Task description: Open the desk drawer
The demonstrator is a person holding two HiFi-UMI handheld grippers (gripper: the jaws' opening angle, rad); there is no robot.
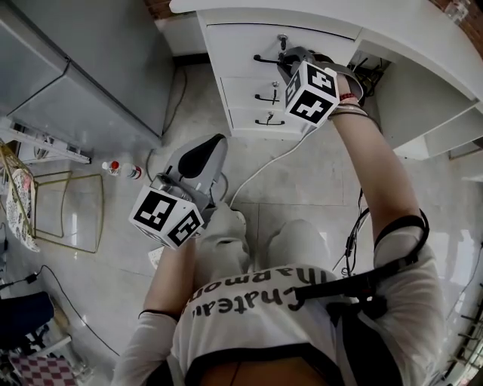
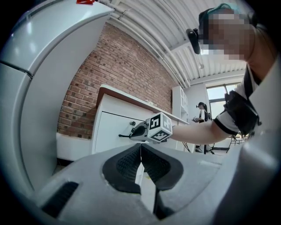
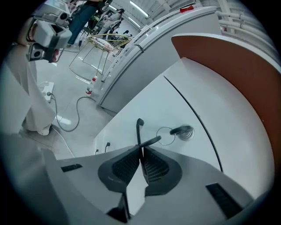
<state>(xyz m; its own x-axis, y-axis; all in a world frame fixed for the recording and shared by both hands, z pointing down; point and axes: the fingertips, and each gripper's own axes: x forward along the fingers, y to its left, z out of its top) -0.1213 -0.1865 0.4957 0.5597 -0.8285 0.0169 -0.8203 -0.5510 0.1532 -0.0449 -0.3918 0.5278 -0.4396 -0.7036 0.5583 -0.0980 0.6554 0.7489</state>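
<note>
1. My right claw (image 1: 281, 57) is up at the white bench (image 1: 302, 11) with three drawers in its front.
2. This claw is clenched on the thin dark metal handle (image 3: 139, 127) of the white top drawer (image 1: 234, 41). Its black bumpy pads (image 3: 127, 166) pinch the bar from both sides.
3. The top drawer looks shut. Its front sits flat with the two white lower drawers (image 1: 243, 94) under it.
4. A small dark key on a thin ring (image 3: 182, 130) sticks in the drawer front, just beside the handle.
5. My left claw (image 1: 210, 151) is lower down, near my body, over the pale tiled floor (image 1: 317, 173). It is well apart from the bench.
6. The left claw is clenched too, but on nothing. In the left gripper view its two pads touch each other and there is no thing between them.
7. The left claw points level at the bench. From there I can see the black-and-white marker cube (image 2: 160, 127) of my right claw at the drawer, and a red brick wall (image 2: 101, 79) behind the bench.
8. A white cable (image 1: 264, 162) lies on the floor between me and the bench.
9. A big grey cabinet (image 1: 90, 68) stands to the left. A small bottle with a red cap (image 1: 113, 167) lies on the floor near it.
</note>
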